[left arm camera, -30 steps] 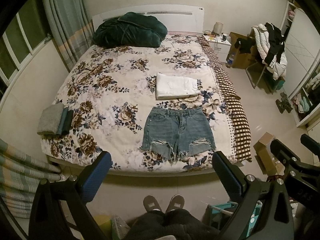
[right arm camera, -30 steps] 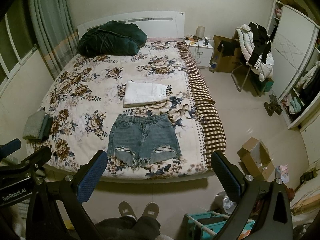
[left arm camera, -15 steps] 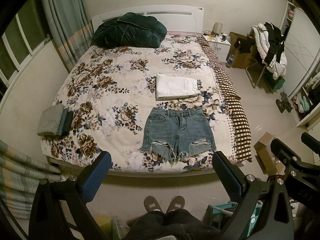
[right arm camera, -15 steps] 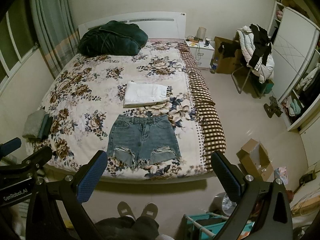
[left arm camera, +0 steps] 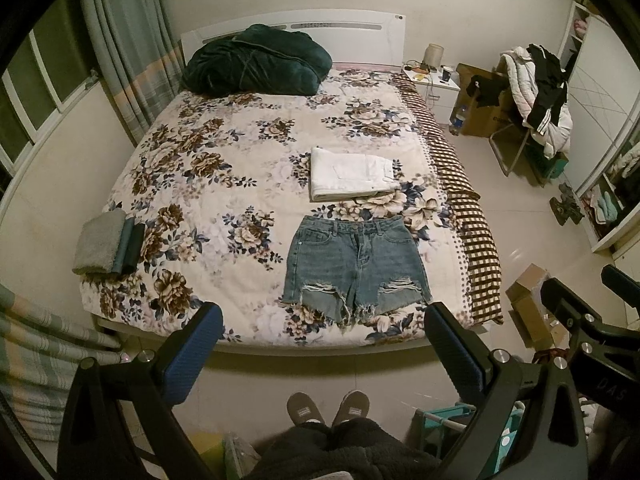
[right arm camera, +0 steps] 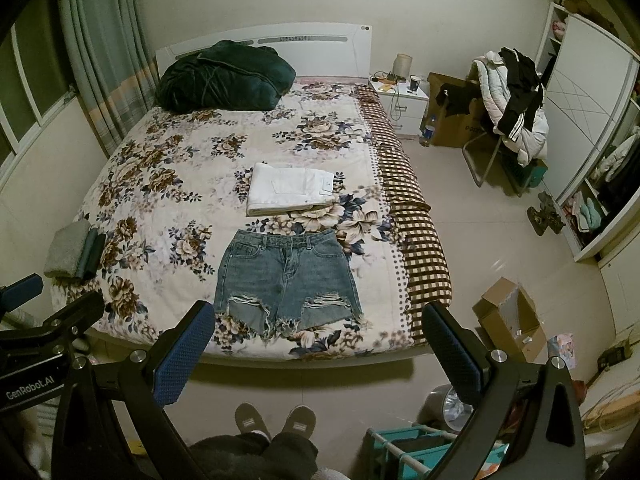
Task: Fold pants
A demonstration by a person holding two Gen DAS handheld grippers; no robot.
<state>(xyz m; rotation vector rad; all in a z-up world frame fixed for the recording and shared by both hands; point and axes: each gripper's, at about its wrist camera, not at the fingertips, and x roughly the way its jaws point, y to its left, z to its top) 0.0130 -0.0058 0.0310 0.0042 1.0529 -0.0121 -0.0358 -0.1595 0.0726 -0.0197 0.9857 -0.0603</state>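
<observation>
Blue denim shorts (left arm camera: 354,266) with frayed hems lie flat and unfolded on the floral bedspread (left arm camera: 224,184) near the bed's foot; they also show in the right wrist view (right arm camera: 286,280). A folded white garment (left arm camera: 352,174) lies just beyond them (right arm camera: 290,190). My left gripper (left arm camera: 322,334) is open and empty, held above the floor short of the bed's foot. My right gripper (right arm camera: 316,332) is open and empty, held likewise. Each gripper shows at the edge of the other's view.
A dark green blanket (left arm camera: 256,62) lies by the headboard. Folded grey and dark cloths (left arm camera: 106,246) sit at the bed's left edge. A nightstand (left arm camera: 434,86), a clothes-laden chair (left arm camera: 536,108), a cardboard box (right arm camera: 508,320), a wardrobe and a teal rack (right arm camera: 416,446) stand on the right.
Both views have shifted very slightly; the shorts and the grippers' openings look the same.
</observation>
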